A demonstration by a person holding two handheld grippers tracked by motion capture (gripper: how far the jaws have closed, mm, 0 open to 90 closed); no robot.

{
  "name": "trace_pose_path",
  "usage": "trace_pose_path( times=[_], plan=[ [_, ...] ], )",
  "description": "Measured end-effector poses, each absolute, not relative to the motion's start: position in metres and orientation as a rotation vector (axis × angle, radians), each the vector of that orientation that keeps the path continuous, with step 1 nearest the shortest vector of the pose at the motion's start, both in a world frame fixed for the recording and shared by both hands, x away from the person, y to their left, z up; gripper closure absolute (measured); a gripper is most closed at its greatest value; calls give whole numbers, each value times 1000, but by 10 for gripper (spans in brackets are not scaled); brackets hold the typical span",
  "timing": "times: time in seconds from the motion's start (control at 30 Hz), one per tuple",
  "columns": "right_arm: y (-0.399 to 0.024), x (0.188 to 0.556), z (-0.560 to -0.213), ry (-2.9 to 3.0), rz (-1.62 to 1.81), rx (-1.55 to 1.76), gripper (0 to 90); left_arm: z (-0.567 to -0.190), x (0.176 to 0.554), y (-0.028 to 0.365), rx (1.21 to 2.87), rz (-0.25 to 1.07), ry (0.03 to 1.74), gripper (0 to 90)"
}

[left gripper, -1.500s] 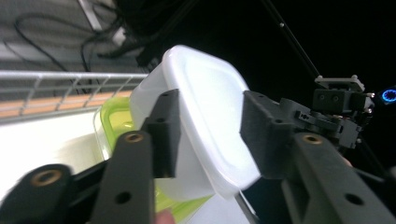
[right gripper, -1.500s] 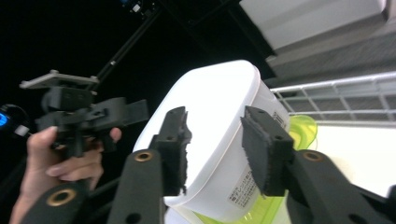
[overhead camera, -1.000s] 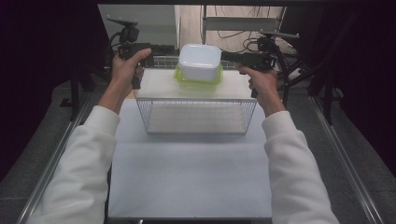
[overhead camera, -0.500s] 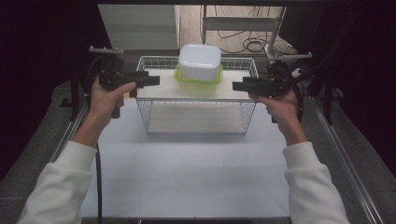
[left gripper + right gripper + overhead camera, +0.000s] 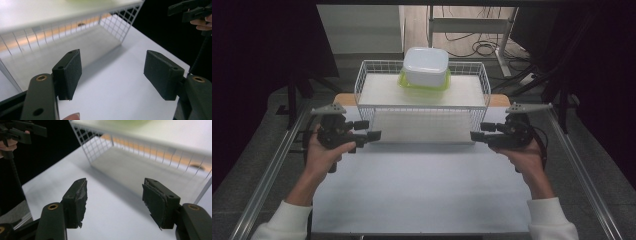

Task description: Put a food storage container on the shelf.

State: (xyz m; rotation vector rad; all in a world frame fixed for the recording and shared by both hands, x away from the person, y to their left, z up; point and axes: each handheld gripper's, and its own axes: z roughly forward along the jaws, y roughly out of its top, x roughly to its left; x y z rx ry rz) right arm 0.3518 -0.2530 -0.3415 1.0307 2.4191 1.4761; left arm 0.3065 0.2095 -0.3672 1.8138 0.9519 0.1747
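White wire basket point(image 5: 422, 112) is seen at table's far middle, a lidded plastic container point(image 5: 426, 66) on top. Left gripper point(image 5: 373, 135) and right gripper point(image 5: 477, 136) are held near its front corners, jaws just opened wide, empty. No writing is legible.

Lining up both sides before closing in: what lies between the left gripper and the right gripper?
In the high view, the front of the white wire basket sits between the left gripper and the right gripper, above bare white table. Both stand open, empty.

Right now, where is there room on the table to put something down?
The white table is bare in front of the wire basket, between the left gripper and right gripper. The basket's top is crowded at the back by the plastic box.
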Motion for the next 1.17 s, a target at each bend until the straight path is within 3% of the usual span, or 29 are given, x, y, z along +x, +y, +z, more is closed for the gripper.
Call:
trace_pose_path(
  times=[0.4, 0.57, 1.17],
  plan=[
    [-256, 323, -423, 2539, 1362, 1106, 345, -451, 279, 199, 1930, 142, 1013, 290],
    [-256, 318, -446, 2551, 1314, 1130, 340, -469, 277, 199, 1964, 124, 1044, 281],
    [-263, 312, -449, 2498, 1316, 1106, 277, -471, 279, 204, 1933, 210, 1081, 257]
  ],
)
